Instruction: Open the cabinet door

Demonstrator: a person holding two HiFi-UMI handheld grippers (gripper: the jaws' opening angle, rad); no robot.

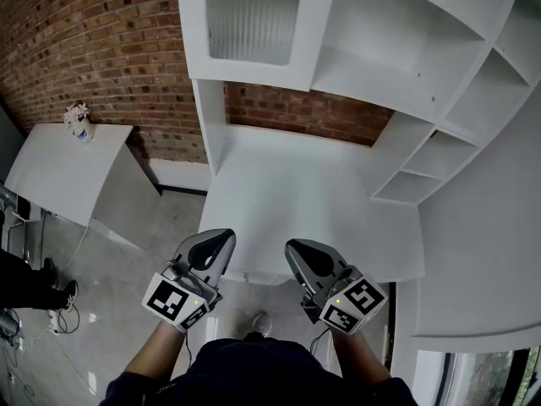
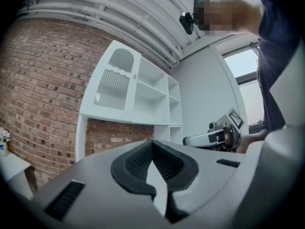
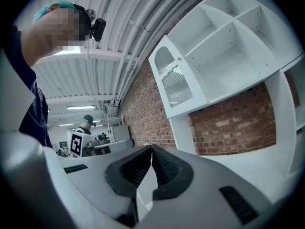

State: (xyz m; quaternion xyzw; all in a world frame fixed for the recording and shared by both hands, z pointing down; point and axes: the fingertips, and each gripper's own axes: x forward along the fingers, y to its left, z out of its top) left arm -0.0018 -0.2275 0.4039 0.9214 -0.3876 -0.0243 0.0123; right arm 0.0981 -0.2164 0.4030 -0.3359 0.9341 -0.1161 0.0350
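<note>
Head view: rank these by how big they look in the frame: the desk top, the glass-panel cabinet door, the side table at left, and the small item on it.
1. Desk top
2. Cabinet door, though the frame's top edge cuts it off
3. Side table
4. Small item, far the smallest

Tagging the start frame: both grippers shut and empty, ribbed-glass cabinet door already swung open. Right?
One error: the cabinet door is closed, lying flush with the front of the shelf unit, as the right gripper view shows. The rest stands: the left gripper and the right gripper are both shut and empty.
</note>
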